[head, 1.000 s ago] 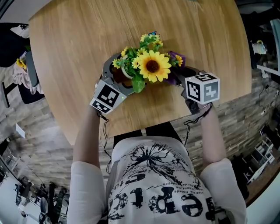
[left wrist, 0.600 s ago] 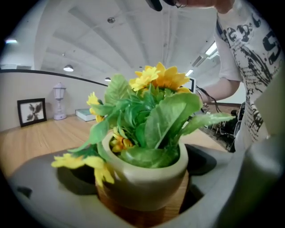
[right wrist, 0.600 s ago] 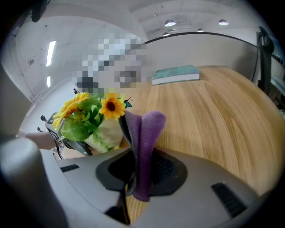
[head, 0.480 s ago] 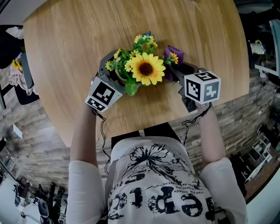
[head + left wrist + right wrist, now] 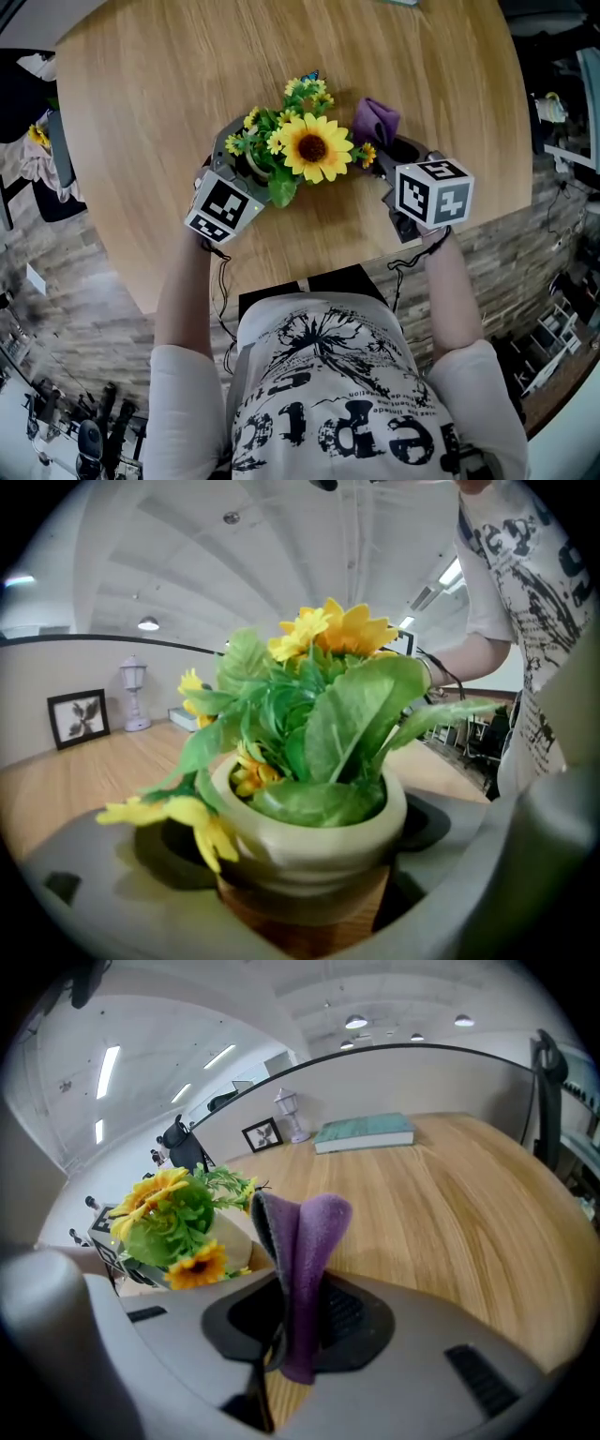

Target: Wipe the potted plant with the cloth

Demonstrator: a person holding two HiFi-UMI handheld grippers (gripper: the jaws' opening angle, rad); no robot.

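The potted plant (image 5: 312,147), a cream rounded pot (image 5: 309,841) of glossy green leaves topped by a big yellow sunflower, sits where it did a second ago inside my left gripper (image 5: 253,155). The soft purple cloth (image 5: 375,120), then half tucked behind the blooms, now shows clear at their right in the head view. My left jaws have just been closing from their widest. The pot fills the space between them and, as far as I can judge, the dark pads now bear on its two sides, so that hand steadies it. Just beside the flowers, my right gripper (image 5: 389,155) has its jaws pressed together on the lower end of the cloth. The folded strip stands up out of them (image 5: 305,1269), its long axis running up and away from my fingers, with the free top leaning a little toward the plant. From the right gripper view the leaves and small yellow blooms lie to the left of the cloth, near but apart. I'd say the wipe calls for carrying the cloth's free end leftward onto the foliage with my right hand, the nearer one. Everything rests near my edge of the round light wooden table (image 5: 169,94).
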